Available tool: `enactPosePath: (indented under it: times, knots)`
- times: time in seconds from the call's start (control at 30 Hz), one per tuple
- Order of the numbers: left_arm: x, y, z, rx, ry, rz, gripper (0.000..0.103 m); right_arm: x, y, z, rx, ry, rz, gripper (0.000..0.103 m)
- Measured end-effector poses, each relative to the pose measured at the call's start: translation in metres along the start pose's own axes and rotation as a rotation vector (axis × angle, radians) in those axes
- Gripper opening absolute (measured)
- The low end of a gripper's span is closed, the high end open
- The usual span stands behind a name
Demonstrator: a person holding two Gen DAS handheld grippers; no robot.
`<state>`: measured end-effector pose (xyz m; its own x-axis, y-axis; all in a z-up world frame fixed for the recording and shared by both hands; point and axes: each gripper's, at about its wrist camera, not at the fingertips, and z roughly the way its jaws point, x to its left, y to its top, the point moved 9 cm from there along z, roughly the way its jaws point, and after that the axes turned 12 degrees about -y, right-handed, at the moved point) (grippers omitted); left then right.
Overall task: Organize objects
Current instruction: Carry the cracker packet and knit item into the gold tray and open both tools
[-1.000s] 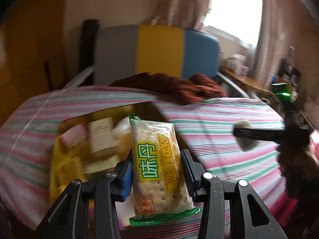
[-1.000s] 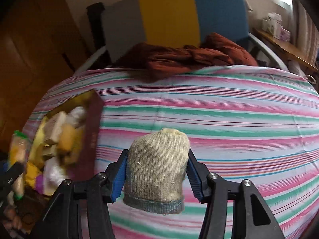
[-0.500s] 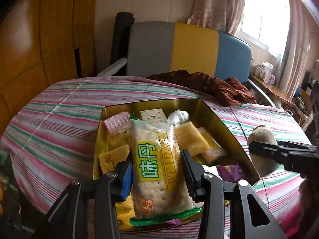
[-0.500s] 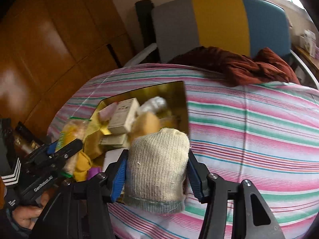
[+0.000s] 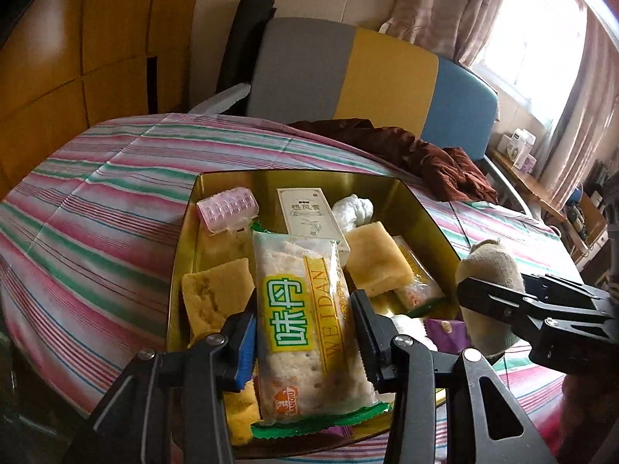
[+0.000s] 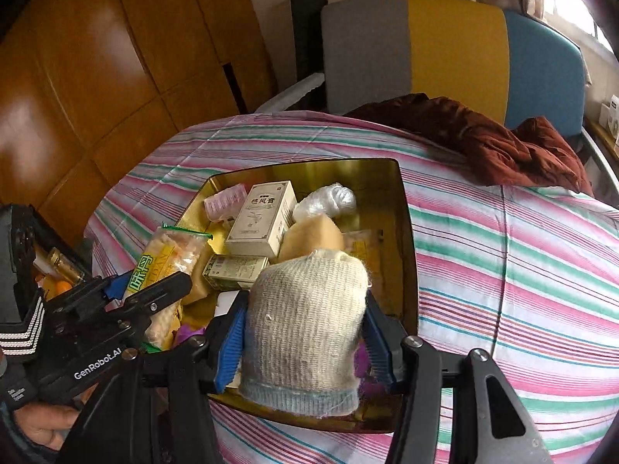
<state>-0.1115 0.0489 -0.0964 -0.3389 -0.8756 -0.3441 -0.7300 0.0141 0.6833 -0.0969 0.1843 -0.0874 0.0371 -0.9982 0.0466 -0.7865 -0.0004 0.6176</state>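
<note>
Gold tin (image 5: 185,232) under both; left claw (image 5: 305,332) grips crackers (image 5: 305,317), right claw (image 6: 301,332) grips sock (image 6: 305,324).

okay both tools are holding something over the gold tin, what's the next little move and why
Probably lower the left tool a little and let the cracker packet go into the gold tin. The packet hangs directly above the tin's contents, pads clamped on its sides. The right tool grips the knitted sock over the tin's near right corner, so it can follow.
</note>
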Motion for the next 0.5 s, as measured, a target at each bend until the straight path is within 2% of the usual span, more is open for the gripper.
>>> enactPosePath:
  times: [0.2,0.5]
  knots:
    - [0.004,0.0,0.013,0.025,0.029,0.009,0.045,0.0,0.002,0.01,0.018,-0.008,0.011,0.057]
    - [0.001,0.004,0.013,0.006,0.061,0.05,0.047,-0.003,0.005,0.03,0.038,-0.027,0.035,0.057]
